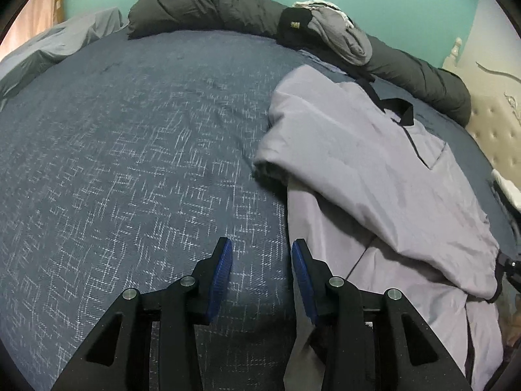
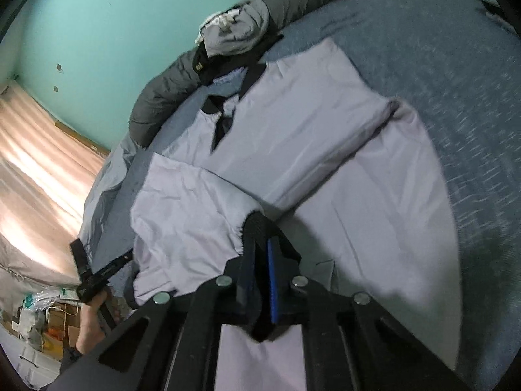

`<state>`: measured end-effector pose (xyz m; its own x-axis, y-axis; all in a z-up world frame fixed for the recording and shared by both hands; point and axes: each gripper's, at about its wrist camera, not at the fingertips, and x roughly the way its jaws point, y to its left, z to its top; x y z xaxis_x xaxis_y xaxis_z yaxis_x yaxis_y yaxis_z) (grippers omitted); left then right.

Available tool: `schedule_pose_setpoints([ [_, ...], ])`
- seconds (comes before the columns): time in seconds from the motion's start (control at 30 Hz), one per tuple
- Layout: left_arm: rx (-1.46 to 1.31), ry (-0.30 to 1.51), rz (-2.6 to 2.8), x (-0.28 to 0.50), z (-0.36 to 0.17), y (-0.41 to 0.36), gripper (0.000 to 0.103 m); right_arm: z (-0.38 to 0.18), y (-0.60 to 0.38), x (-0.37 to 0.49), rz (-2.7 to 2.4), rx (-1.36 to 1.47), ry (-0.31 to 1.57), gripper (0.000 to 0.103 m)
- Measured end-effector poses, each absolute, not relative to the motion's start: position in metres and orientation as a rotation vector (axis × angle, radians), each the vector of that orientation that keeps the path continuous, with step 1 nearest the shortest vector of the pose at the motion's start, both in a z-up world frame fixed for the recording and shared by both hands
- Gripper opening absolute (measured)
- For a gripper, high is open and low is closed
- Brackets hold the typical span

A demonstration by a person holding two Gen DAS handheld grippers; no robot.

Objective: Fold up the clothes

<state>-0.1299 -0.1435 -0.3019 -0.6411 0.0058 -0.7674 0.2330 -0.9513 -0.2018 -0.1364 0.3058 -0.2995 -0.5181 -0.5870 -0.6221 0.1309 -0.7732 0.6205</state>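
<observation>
A lilac shirt (image 1: 374, 169) with a black collar (image 1: 399, 106) lies on the blue patterned bedspread (image 1: 146, 163), one sleeve folded over its front. My left gripper (image 1: 262, 254) hovers open at the shirt's left edge. Only bedspread shows between its blue pads (image 1: 224, 260), and the right finger hangs over the fabric's edge. In the right wrist view the same shirt (image 2: 309, 130) spreads ahead of me. My right gripper (image 2: 265, 244) is shut on the black ribbed cuff (image 2: 259, 223) of the near sleeve (image 2: 182, 215), which is lifted slightly.
A long dark grey bolster (image 1: 202, 9) runs along the bed's far side, with a pile of grey and black clothes (image 1: 338, 32) on it. A tufted headboard (image 1: 495, 130) stands at the right. A hand (image 2: 91, 319) holds a black clamp-like device (image 2: 94, 280) by the bed's edge.
</observation>
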Motion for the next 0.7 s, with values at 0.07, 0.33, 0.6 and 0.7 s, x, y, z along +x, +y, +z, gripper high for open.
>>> schedule_pose_setpoints([
  [0.07, 1.265, 0.435, -2.714, -0.13, -0.3, -0.143, 0.042, -0.288, 0.313, -0.127, -2.326, 1.216, -0.721, 0.006],
  [0.33, 1.255, 0.503, -2.739, -0.13, -0.297, -0.145, 0.042, -0.297, 0.344, -0.099, -2.394, 1.352, -0.771, 0.006],
  [0.6, 1.213, 0.556, -2.762, -0.129, -0.286, -0.156, 0.042, -0.302, 0.324, -0.1, -2.401, 1.521, -0.531, 0.011],
  [0.7, 1.206, 0.585, -2.76, -0.132, -0.284, -0.161, 0.042, -0.277, 0.324, -0.109, -2.478, 1.497, -0.496, 0.014],
])
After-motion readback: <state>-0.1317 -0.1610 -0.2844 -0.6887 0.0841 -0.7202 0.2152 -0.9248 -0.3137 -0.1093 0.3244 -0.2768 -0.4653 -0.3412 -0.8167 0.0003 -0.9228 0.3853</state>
